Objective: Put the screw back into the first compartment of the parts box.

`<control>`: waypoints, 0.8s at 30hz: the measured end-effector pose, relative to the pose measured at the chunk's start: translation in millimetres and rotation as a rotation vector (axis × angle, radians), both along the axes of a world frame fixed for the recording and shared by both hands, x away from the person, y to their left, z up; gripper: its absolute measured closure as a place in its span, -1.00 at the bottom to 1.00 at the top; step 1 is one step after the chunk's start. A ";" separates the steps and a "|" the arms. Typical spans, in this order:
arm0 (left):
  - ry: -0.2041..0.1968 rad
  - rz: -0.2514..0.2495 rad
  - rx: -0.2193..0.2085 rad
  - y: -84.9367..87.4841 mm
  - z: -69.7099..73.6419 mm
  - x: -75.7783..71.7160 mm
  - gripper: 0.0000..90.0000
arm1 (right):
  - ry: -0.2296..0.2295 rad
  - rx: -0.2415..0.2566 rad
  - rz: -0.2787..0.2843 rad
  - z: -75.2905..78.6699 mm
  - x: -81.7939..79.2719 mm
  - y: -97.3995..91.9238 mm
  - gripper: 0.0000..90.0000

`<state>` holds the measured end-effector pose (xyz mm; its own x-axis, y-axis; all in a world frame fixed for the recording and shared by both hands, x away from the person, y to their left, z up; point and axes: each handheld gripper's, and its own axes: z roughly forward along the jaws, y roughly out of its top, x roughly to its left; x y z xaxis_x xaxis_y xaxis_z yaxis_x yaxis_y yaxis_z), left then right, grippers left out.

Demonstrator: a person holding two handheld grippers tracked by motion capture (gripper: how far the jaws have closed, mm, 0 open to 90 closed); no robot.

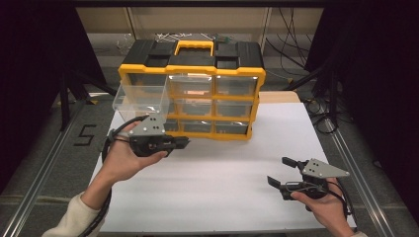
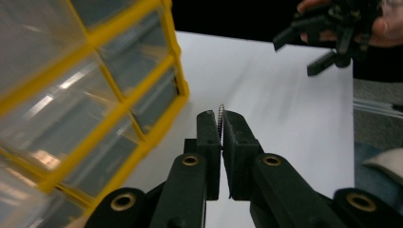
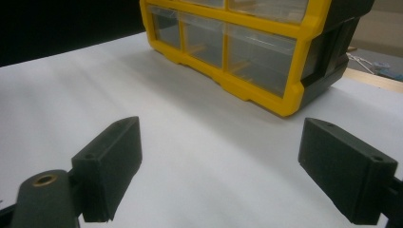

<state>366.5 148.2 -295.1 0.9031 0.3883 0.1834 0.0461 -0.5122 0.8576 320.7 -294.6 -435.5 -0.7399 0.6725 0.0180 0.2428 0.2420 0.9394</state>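
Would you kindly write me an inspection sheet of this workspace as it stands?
Surface: white table top, bare in front.
Job's things: small screw; yellow-and-black drawer cabinet, its clear drawer pulled out at upper left.
Clutter: nothing seen.
Grippers: left claw shut on the screw, beside the cabinet; right claw open, holding nothing.
Cables: black cable trailing from the left claw.
Surroundings: loose wires behind the table, floor marking "5".

A yellow-and-black organizer (image 1: 197, 89) with clear drawers (image 1: 190, 85) stands on the white table (image 1: 222, 182); beside it, black grippers.
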 end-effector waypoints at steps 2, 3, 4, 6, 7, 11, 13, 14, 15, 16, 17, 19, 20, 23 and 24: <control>0.062 0.063 -0.065 4.3 9.6 -5.7 0.90 | 0.000 -0.002 -0.001 -0.1 0.1 -0.2 -0.66; 0.058 0.080 -0.073 7.9 16.0 -5.2 0.90 | -0.006 0.008 0.002 -0.8 0.7 0.3 -0.66; 0.043 0.095 -0.082 12.0 22.4 -3.8 0.90 | -0.006 0.008 0.002 -0.7 0.6 0.2 -0.66; 0.024 0.128 -0.098 20.6 34.3 0.0 0.90 | 0.001 0.010 0.002 -0.7 0.3 0.2 -0.66; 0.011 0.147 -0.098 25.4 39.9 3.0 0.90 | 0.017 -0.024 -0.008 1.3 -1.2 -1.9 -0.66; -0.014 0.229 -0.145 43.4 55.8 15.1 0.90 | -0.002 0.009 0.000 -0.7 0.4 0.2 -0.66; -0.030 0.268 -0.170 52.1 62.1 19.6 0.90 | -0.001 0.005 -0.002 -0.4 0.3 -0.1 -0.66; -0.042 0.296 -0.177 55.5 64.3 21.7 0.90 | -0.001 0.008 0.000 -0.7 0.6 0.0 -0.66; -0.046 0.316 -0.181 59.2 65.8 24.0 0.90 | -0.002 0.008 -0.001 -0.8 0.7 0.0 -0.66; -0.044 0.336 -0.185 62.7 66.3 26.7 0.90 | -0.001 0.008 0.000 -0.9 0.7 0.0 -0.66; -0.049 0.355 -0.182 65.6 66.1 28.8 0.90 | -0.001 0.011 0.001 -1.0 0.7 0.2 -0.66; -0.045 0.384 -0.175 69.9 63.5 32.6 0.90 | -0.001 0.009 0.000 -0.8 0.6 0.1 -0.66; -0.036 0.389 -0.173 71.4 61.5 34.3 0.90 | -0.001 0.008 0.000 -0.8 0.6 -0.1 -0.66; -0.039 0.426 -0.163 75.1 55.2 37.5 0.89 | 0.000 0.011 0.001 -1.0 0.7 0.2 -0.66; -0.033 0.439 -0.177 77.1 53.9 38.0 0.88 | -0.001 0.007 0.000 -1.0 0.6 0.2 -0.66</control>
